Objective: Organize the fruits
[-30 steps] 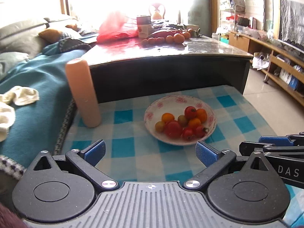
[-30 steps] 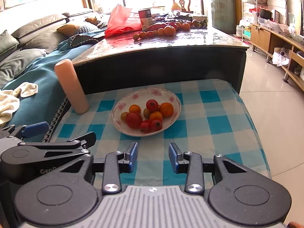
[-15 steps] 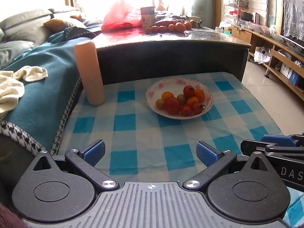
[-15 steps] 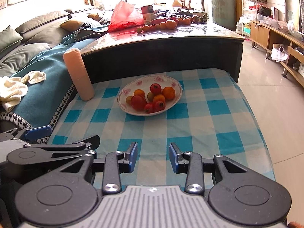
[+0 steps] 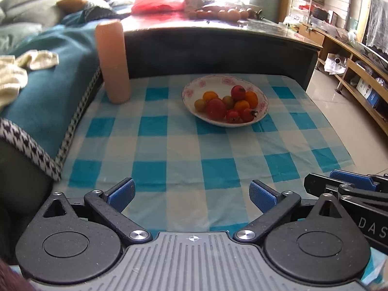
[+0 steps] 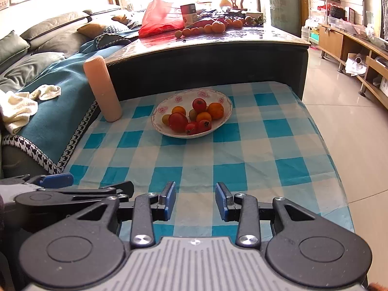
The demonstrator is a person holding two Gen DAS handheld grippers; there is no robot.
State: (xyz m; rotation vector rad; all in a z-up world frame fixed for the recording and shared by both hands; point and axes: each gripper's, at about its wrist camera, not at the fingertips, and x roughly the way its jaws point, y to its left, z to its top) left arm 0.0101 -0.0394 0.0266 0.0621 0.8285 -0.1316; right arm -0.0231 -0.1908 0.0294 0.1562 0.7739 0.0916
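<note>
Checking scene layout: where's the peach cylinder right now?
Both views: peach cylinder stands upright at the checked cloth's far-left corner, left of the fruit plate, against the dark table.

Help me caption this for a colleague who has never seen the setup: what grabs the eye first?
A flowered white plate heaped with red and orange fruits sits mid-way up the blue checked cloth. A peach cylinder stands upright at the plate's left, by the sofa. Both grippers, left gripper and right gripper, hang open and empty at the near edge.

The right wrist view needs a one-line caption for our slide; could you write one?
Open right gripper hovers over a blue-checked cloth, facing a floral plate of small fruits.
</note>
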